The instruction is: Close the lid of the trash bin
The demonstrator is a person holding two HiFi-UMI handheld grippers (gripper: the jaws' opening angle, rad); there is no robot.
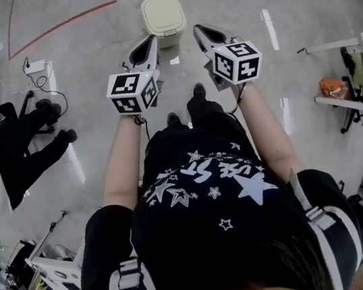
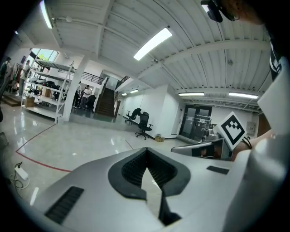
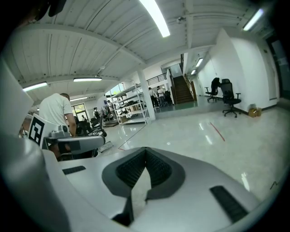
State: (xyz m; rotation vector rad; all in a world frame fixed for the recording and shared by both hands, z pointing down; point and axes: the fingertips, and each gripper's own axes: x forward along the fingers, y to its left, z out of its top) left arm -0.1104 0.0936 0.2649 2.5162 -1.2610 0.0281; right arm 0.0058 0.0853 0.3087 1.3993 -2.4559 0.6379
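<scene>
Cream plastic trash bin (image 1: pixel 168 41) on the floor (image 1: pixel 84 47) | lid (image 1: pixel 163 14) probably light, stiff, smooth, hinged; can't tell if fully down | press its top near the front edge, don't pinch | left gripper (image 1: pixel 149 41) near bin's left, jaws together, empty | right gripper (image 1: pixel 200 31) near bin's right, likewise closed, empty

The glossy pale grey floor (image 1: pixel 247 1) is crossed by a red line (image 1: pixel 61 25). On it stand a cream trash bin (image 1: pixel 163 15), lid down, a white power strip (image 1: pixel 37 67) with its black cable, and the person's black shoes (image 1: pixel 198 93).
</scene>
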